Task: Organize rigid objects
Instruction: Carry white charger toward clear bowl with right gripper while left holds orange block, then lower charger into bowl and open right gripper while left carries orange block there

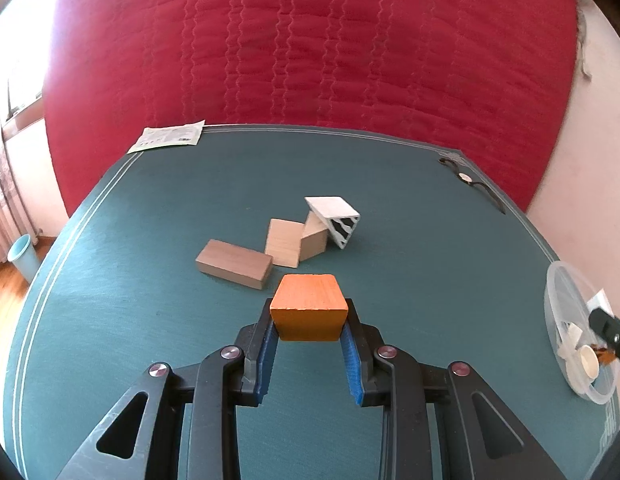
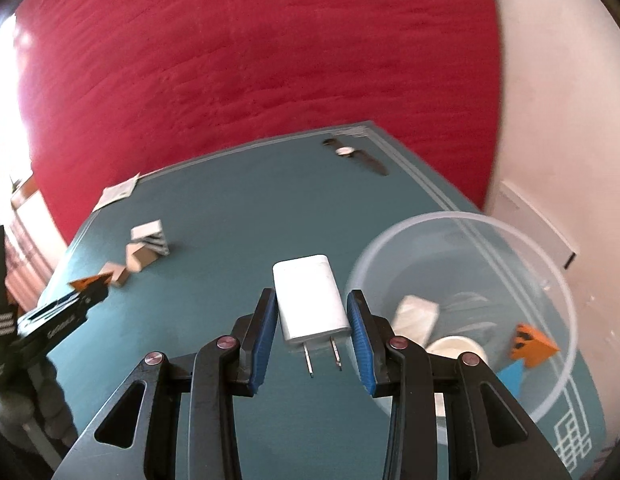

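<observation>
Orange block (image 1: 308, 307) sits clamped between the pads of the left gripper (image 1: 309, 322), raised above the green table (image 1: 110, 280). Right gripper (image 2: 312, 314) pinches a white charger (image 2: 310, 300), prongs toward the camera, just beside the clear bowl (image 2: 462, 220). Wooden blocks (image 1: 234, 264) and a white profile (image 1: 334, 218) lie mid-table.

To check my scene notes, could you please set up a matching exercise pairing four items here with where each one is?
Things:
1. orange block
2. charger
3. watch
4. orange wedge

Places:
A. inside the clear bowl
B. in the left hand-held gripper
C. on the mat near its far corner
D. in the right hand-held gripper

Pairs: 1-B, 2-D, 3-C, 4-A
</observation>
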### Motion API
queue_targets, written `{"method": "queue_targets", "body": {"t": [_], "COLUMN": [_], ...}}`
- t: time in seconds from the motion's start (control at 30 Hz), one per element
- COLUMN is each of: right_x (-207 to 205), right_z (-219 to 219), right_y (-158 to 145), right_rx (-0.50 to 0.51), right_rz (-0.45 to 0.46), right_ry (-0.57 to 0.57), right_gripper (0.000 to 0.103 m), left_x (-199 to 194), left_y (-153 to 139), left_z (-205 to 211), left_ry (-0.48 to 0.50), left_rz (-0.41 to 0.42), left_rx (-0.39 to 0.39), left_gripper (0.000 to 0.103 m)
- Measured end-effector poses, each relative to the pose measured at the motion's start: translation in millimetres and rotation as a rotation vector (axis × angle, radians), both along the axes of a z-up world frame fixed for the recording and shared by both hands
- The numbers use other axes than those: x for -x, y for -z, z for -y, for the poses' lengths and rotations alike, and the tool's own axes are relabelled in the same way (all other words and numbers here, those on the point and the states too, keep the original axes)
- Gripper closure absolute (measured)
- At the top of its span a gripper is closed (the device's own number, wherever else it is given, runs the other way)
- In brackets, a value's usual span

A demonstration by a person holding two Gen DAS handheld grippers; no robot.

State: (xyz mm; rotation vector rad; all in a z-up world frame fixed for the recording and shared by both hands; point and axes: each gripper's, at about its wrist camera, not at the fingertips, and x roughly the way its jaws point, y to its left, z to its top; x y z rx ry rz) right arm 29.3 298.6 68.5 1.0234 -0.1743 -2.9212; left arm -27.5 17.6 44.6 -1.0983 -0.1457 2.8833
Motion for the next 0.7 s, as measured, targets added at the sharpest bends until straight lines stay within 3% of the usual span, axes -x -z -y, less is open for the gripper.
{"method": "queue_targets", "body": {"t": [0.47,0.7], "right_x": [3.5,6.0], "right_z": [-58.5,-76.2], "right_y": [9.8,18.1], "right_rx": [-0.027,-0.031], "right_rz": [0.014,0.036], "right_ry": [0.160,0.188], "right_gripper": [0.066,0.066], "left_x": [-9.5,-11.8], "left_y": [-1.2,-0.7], "left_z": [-23.8,-30.3], "left_ry": [0.051,0.058], "left_rz": [-0.013,-0.003], "left_rx": [0.017,0.014], "left_gripper": [0.072,0.072]}}
